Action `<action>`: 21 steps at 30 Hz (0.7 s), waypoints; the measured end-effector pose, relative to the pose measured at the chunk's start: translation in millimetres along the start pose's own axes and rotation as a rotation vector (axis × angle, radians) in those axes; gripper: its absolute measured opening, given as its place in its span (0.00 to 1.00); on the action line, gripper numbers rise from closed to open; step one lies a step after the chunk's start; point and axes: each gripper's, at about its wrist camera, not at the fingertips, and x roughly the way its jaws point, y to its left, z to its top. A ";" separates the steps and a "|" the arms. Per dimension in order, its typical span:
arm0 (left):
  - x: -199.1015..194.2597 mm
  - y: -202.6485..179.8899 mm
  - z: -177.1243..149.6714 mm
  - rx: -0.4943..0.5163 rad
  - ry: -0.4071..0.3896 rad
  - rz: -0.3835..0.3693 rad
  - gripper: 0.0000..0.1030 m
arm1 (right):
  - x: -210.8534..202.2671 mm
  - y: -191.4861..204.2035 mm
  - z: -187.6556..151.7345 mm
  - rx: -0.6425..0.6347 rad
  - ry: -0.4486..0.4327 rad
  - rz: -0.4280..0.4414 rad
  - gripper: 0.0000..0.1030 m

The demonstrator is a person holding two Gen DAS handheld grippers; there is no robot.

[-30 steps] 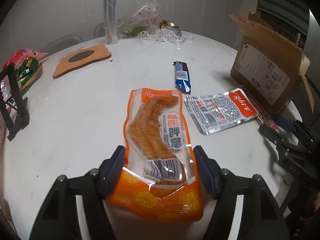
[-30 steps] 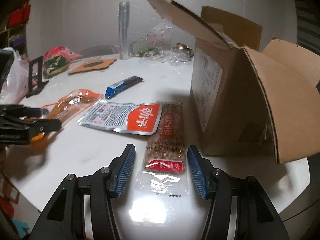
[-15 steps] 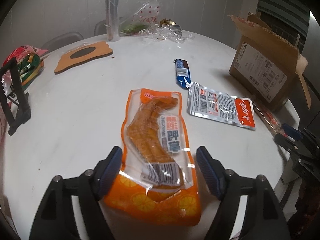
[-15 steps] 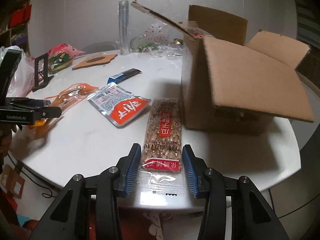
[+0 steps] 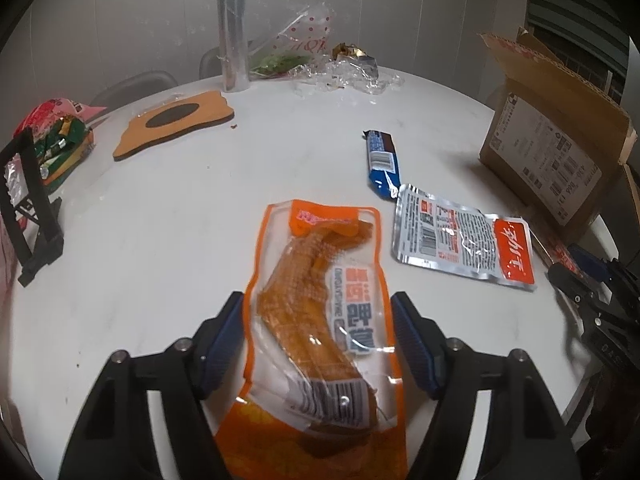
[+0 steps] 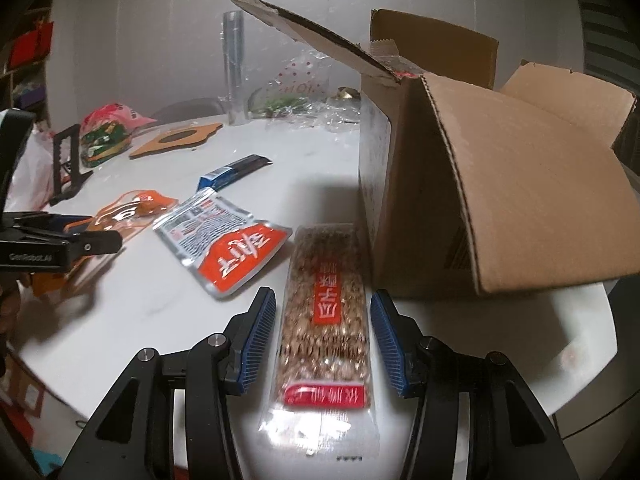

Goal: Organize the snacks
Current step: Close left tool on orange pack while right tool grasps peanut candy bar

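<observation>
Snack packs sit inside both claws: orange pouch [image 5: 316, 320] between closing left gripper [image 5: 318, 340]; grain bar [image 6: 324, 312] between opening right gripper [image 6: 323, 336], neither gripped, white table [image 5: 160, 240].

My worktop [image 5: 160, 248] is a round white one, and it's pretty cluttered. Flat on it: an orange snack pouch [image 5: 320, 320], a silver and red packet [image 5: 460, 240], a blue bar [image 5: 382, 162], and a long grain bar [image 6: 326, 312] just beside the cardboard box [image 6: 500, 208]. Further back there's a brown cork mat [image 5: 172, 124], a black stand [image 5: 30, 200], a tall clear roll [image 5: 232, 32] and some crumpled plastic wrap [image 5: 352, 76].
</observation>
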 end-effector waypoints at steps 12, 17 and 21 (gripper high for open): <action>-6.6 4.4 -1.6 -0.023 -0.024 -0.029 0.61 | -2.4 -0.7 0.4 -0.004 -0.003 -0.013 0.36; -15.0 10.2 -5.2 -0.040 -0.039 -0.026 0.60 | -11.8 1.3 1.4 -0.007 -0.015 0.015 0.36; -23.9 13.7 -8.3 -0.053 -0.060 -0.023 0.60 | -21.4 8.7 3.4 -0.026 -0.034 0.029 0.36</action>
